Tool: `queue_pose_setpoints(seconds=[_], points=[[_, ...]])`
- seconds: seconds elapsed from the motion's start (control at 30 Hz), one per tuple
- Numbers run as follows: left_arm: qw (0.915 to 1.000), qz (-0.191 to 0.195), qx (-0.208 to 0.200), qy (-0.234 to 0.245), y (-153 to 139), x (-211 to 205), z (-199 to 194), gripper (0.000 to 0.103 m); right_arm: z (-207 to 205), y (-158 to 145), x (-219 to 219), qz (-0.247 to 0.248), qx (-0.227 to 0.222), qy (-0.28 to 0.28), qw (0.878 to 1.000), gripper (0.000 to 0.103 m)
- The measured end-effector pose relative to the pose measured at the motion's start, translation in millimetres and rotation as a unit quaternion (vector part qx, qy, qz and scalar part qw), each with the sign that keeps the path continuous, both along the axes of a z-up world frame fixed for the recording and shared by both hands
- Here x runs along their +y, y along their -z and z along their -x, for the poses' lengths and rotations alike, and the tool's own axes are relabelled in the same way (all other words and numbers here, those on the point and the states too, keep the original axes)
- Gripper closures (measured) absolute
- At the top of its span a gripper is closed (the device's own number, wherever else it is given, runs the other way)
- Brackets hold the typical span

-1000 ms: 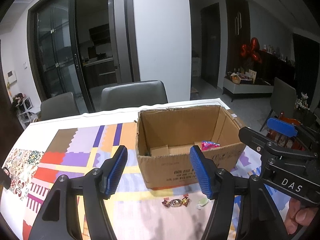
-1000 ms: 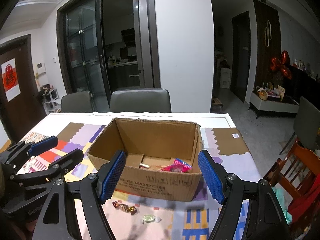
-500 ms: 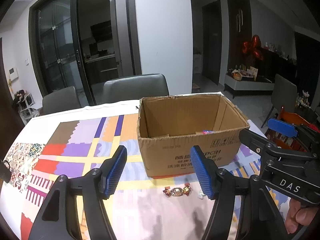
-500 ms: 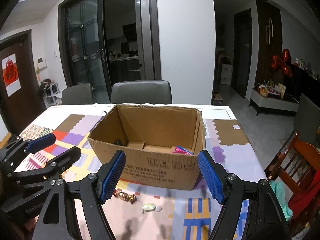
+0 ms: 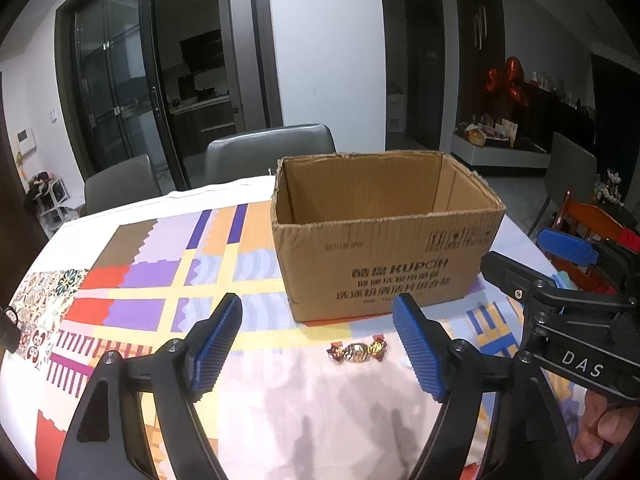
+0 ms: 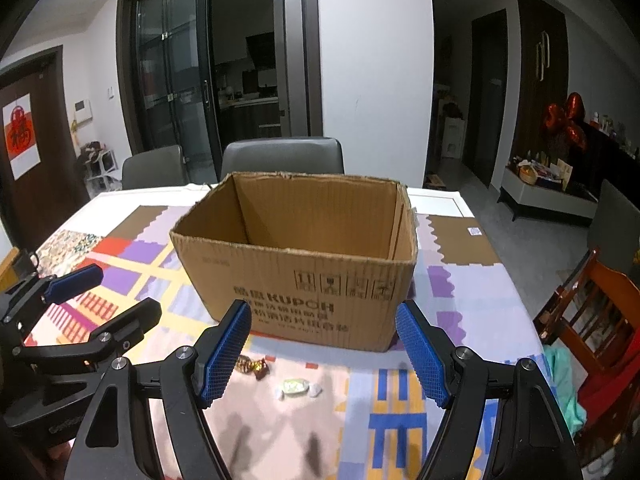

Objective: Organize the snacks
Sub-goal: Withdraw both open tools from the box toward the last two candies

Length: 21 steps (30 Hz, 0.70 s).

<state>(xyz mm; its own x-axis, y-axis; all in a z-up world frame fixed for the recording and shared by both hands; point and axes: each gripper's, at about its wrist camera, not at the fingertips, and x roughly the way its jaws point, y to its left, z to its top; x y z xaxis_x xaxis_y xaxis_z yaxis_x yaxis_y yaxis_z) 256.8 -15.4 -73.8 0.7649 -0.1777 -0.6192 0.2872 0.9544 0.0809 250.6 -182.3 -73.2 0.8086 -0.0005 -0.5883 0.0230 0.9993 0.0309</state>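
Just ahead of left gripper [image 5: 318, 350]: candy [image 5: 357, 351].

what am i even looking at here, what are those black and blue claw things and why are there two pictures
There is no robot here. A person holds a hand-held gripper in each hand, and each has a camera looking forward along its two blue-padded fingers. One picture comes from the left gripper, the other from the right gripper; each also shows the other at its edge.

Both look at a table with a colourful patterned cloth. On it stands an open cardboard box. In front of the box lie two loose sweets: a gold and red wrapped candy and a pale green wrapped candy.

Neither gripper holds anything. The right gripper's fingers stand apart, and the left gripper's jaws are opening, with nothing between them.
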Motion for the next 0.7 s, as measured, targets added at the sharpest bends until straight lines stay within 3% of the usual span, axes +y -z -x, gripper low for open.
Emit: queue_pose_setpoints(seconds=[0.7], points=[[0.9994,-0.005,0.032,0.01,38.6,-0.9,-3.8,0.021,0.3,41.6,2.0,0.017,0.038,0.002,0.999,0.02]])
